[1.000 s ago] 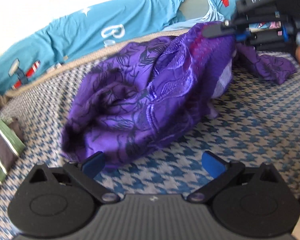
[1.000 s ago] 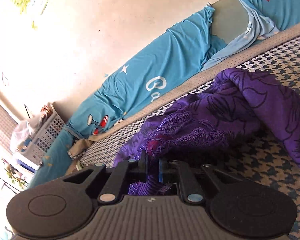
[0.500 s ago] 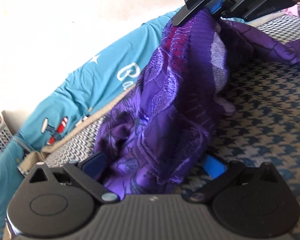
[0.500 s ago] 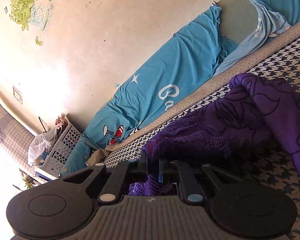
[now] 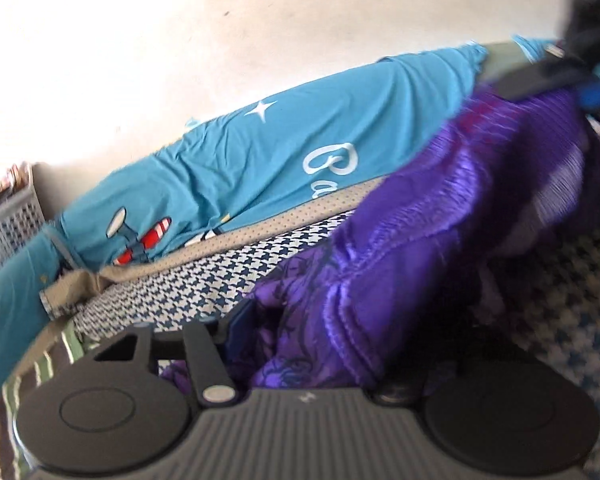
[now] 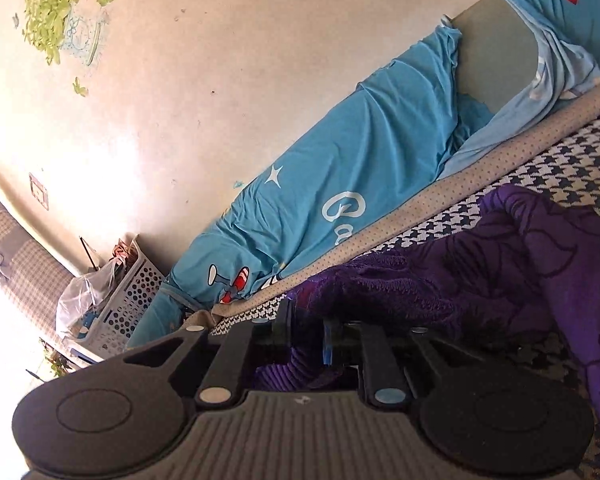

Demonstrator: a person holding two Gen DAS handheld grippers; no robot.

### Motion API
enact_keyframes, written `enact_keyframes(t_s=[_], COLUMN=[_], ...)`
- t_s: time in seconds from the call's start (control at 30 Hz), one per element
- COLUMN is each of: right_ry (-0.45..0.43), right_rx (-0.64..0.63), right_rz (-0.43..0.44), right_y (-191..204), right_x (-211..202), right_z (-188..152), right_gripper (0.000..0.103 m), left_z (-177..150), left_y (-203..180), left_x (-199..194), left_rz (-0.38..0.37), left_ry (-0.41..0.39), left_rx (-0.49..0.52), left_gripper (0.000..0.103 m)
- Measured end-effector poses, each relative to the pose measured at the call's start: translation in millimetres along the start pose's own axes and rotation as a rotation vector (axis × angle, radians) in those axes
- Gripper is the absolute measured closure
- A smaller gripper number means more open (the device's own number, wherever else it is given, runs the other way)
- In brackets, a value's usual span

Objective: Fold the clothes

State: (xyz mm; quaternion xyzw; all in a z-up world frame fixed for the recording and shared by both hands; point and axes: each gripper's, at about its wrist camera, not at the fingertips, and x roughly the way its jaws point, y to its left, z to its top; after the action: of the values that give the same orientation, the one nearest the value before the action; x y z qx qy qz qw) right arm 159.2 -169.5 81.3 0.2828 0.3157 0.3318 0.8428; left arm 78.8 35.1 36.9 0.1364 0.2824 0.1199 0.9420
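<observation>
— Where's the purple garment (image 6: 480,280)?

— Lying bunched on the houndstooth mattress (image 6: 572,168); my right gripper (image 6: 306,336) is clamping its edge, my left gripper (image 5: 312,344) buried in cloth, grip unclear.

— Behind it?

— Blue cushion (image 6: 340,184), cream wall (image 6: 220,60), laundry basket (image 6: 128,296).

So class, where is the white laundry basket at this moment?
In the right wrist view, the white laundry basket stands at lower left against the wall, just beyond the end of the blue cartoon-print sheet.

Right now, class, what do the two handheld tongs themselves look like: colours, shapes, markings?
Both tongs are matt black plastic. The left tongs and right tongs each have a ribbed grey centre panel, two round discs, silver pivot rivets and blue finger pads.
</observation>
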Motion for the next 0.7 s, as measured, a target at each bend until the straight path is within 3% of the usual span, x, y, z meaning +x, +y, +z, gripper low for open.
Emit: enact_keyframes(t_s=[0.2, 0.27, 0.33, 0.5, 0.7], right_ry=[-0.03, -0.037, -0.041, 0.033, 0.064], right_rx=[-0.249, -0.361, -0.449, -0.63, -0.811], right_rz=[-0.033, -0.076, -0.123, -0.183, -0.314], right_y=[18.6, 23.8, 25.0, 26.4, 26.2], right_x=[-25.2, -30.3, -32.1, -20.2, 8.6], right_z=[-1.3, -6.3, -13.4, -35.6, -59.2], right_gripper=[0.066, 0.046, 0.039, 0.032, 0.027], left_z=[25.4, 30.5, 34.2, 42.0, 45.0], left_y=[28.5, 35.0, 37.1, 40.6, 42.9], left_x=[22.1, 31.6, 38.2, 56.7, 58.7], left_rz=[-0.076, -0.098, -0.103, -0.105, -0.123], left_ry=[0.072, 0.096, 0.108, 0.125, 0.157], left_rx=[-0.152, -0.185, -0.203, -0.208, -0.239], left_gripper=[0.045, 0.045, 0.043, 0.043, 0.043])
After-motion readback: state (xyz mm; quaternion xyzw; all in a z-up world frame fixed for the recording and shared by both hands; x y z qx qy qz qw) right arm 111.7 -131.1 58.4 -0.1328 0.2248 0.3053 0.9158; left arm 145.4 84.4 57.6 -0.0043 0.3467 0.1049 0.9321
